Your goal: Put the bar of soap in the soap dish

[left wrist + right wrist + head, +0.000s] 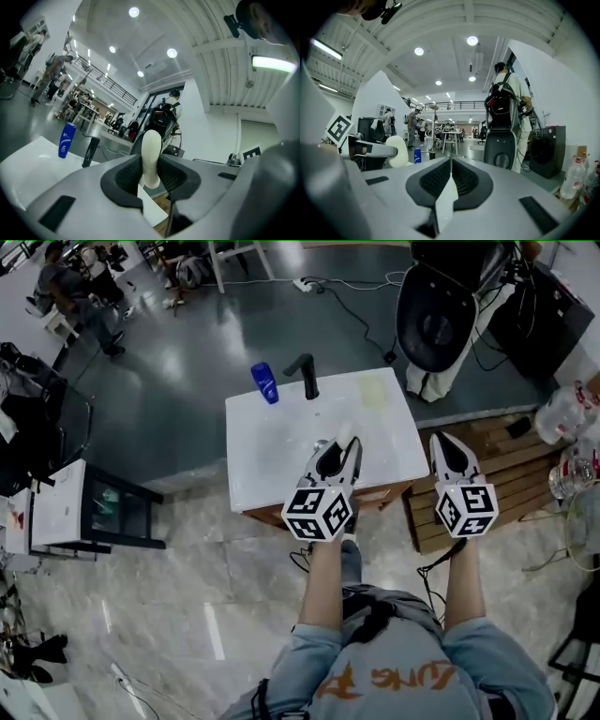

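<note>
Cream soap bar (151, 154) edge-on in L tongs (338, 456), long axis fwd.

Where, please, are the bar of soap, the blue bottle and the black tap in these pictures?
bar of soap (151, 154): left gripper view, on the middle of its pale body.
blue bottle (265, 383): head view, on the middle of its body.
black tap (307, 381): head view, on its upright stem.

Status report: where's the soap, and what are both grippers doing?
Left gripper shut on white oval bar of soap. Right gripper shut, empty. Pale green soap dish on white counter, path clear.
</note>
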A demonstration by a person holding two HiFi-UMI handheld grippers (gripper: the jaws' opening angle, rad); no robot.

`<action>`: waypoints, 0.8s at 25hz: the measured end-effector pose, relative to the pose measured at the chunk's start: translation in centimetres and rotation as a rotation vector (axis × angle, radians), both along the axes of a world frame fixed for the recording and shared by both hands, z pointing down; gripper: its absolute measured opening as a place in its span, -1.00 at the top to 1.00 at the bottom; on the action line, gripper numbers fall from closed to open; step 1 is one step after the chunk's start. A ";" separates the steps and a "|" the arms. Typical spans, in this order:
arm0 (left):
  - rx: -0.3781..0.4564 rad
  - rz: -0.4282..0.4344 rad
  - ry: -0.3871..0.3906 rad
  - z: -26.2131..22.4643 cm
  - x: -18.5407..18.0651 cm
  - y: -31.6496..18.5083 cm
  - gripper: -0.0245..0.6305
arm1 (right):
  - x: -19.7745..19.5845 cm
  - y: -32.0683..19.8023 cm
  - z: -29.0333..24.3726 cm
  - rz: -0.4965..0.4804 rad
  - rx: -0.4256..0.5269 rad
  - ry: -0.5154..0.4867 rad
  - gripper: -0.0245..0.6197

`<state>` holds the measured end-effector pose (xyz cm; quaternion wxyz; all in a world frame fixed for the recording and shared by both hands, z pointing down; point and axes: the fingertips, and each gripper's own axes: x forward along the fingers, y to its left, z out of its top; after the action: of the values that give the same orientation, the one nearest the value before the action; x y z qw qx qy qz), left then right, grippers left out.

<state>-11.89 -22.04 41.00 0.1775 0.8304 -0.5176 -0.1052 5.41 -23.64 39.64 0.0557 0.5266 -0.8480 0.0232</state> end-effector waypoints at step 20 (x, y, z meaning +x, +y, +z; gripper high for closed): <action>-0.319 0.131 0.072 12.4 2.1 -13.6 0.58 | -0.1 -11.0 9.7 0.035 -0.243 0.146 0.83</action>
<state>-9.82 -35.66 53.44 0.3318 0.8194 -0.4658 -0.0399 5.27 -34.61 49.32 0.1799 0.5308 -0.8235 0.0882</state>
